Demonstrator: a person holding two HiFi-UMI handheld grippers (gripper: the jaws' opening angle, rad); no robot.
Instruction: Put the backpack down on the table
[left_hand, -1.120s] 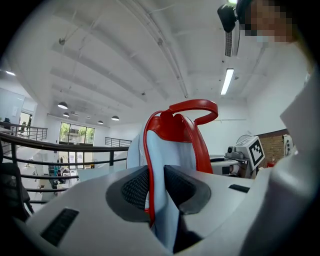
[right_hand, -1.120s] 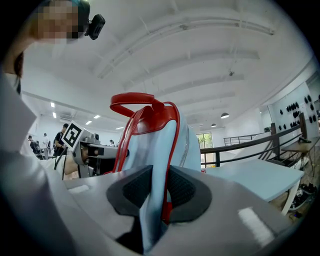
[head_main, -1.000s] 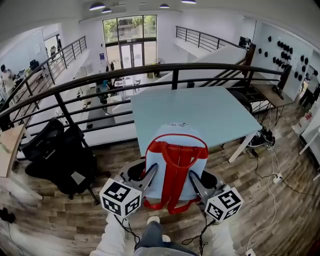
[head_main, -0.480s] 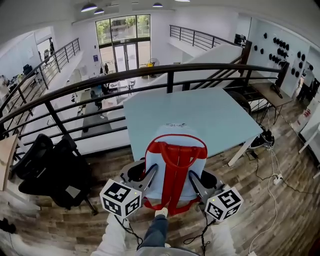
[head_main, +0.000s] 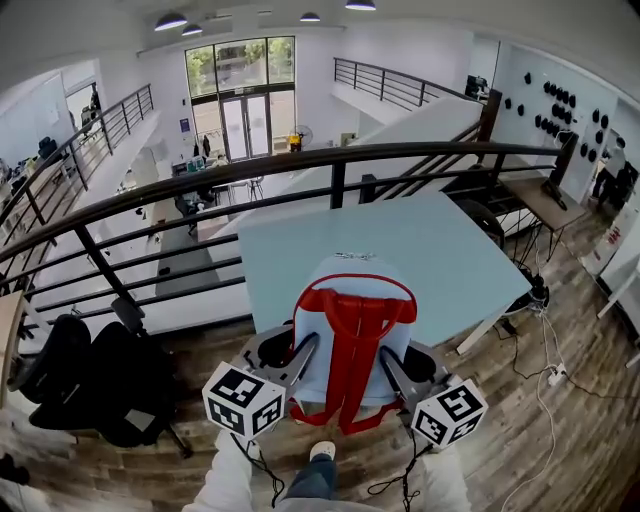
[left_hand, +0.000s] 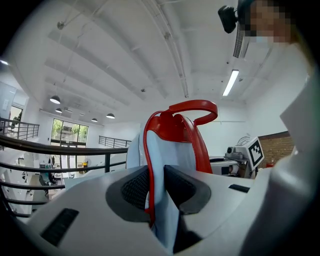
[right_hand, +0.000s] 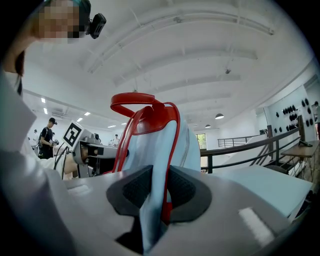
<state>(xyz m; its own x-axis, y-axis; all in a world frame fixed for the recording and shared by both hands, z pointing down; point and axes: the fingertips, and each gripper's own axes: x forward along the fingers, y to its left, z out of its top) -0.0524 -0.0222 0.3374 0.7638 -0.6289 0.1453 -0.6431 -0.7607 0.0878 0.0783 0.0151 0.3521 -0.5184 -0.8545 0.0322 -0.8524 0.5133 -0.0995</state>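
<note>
A light blue backpack (head_main: 350, 300) with red straps and a red top handle hangs upright between my two grippers, just in front of the pale blue table (head_main: 420, 240). My left gripper (head_main: 303, 350) is shut on the backpack's left edge, the fabric (left_hand: 157, 200) pinched between its dark pads. On the other side my right gripper (head_main: 393, 362) is shut on the right edge, with cloth (right_hand: 156, 197) squeezed between its pads. The red handle (left_hand: 192, 107) arches over the top of the bag. The backpack's lower part hangs over the wooden floor, short of the table's near edge.
A black metal railing (head_main: 200, 175) runs behind and beside the table, with an open drop to a lower floor beyond. A black office chair (head_main: 90, 385) stands at the left. Cables (head_main: 540, 380) lie on the wooden floor at the right. The person's leg and shoe (head_main: 320, 455) show below.
The view has moved forward: the table and railing have come nearer and the black chair has slid left. Both grippers keep the same hold on the backpack.
</note>
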